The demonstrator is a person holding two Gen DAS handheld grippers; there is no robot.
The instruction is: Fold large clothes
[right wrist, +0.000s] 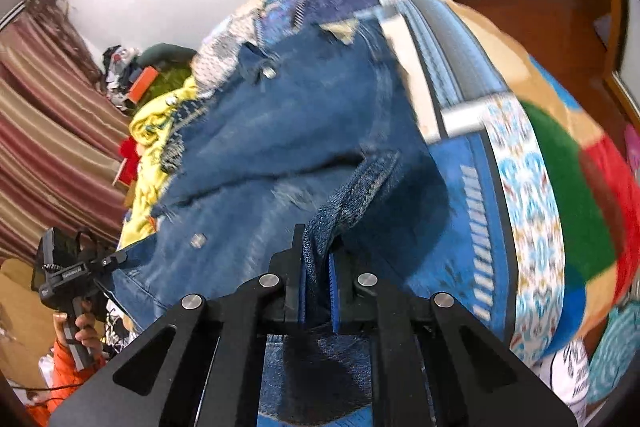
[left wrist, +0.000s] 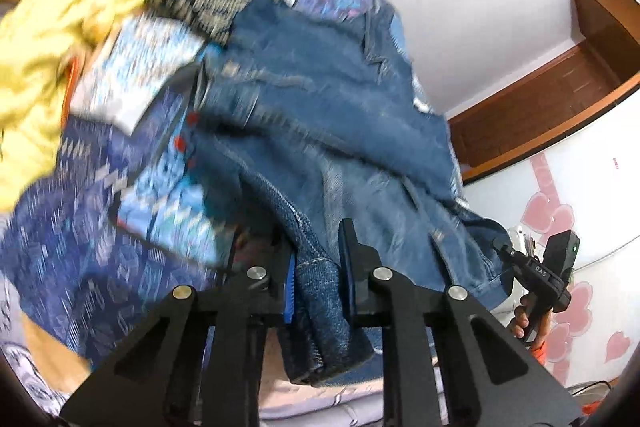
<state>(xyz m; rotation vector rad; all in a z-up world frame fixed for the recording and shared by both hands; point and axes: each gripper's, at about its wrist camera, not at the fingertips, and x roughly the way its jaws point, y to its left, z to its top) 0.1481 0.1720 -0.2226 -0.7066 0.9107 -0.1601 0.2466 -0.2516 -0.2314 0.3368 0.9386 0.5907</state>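
A blue denim jacket [left wrist: 320,115] lies spread on a patchwork bedspread [left wrist: 120,187]. In the left wrist view my left gripper [left wrist: 318,267] is shut on a bunched hem of the denim, which hangs down between its black fingers. In the right wrist view the same denim jacket [right wrist: 280,147] fills the middle, metal buttons showing. My right gripper [right wrist: 318,267] is shut on a folded edge of it, the cloth pinched between the blue pads. Each view shows the other gripper at its edge: the right gripper [left wrist: 506,253] and the left gripper [right wrist: 116,259], both at the jacket's near edge.
A yellow garment [left wrist: 72,27] lies heaped at the far left of the bed, beside red cloth. Striped curtains [right wrist: 52,131] hang on the left and a wooden door frame [left wrist: 560,99] stands at the right. The bedspread [right wrist: 540,187] curves away to the right. An orange sleeve [right wrist: 68,367] shows.
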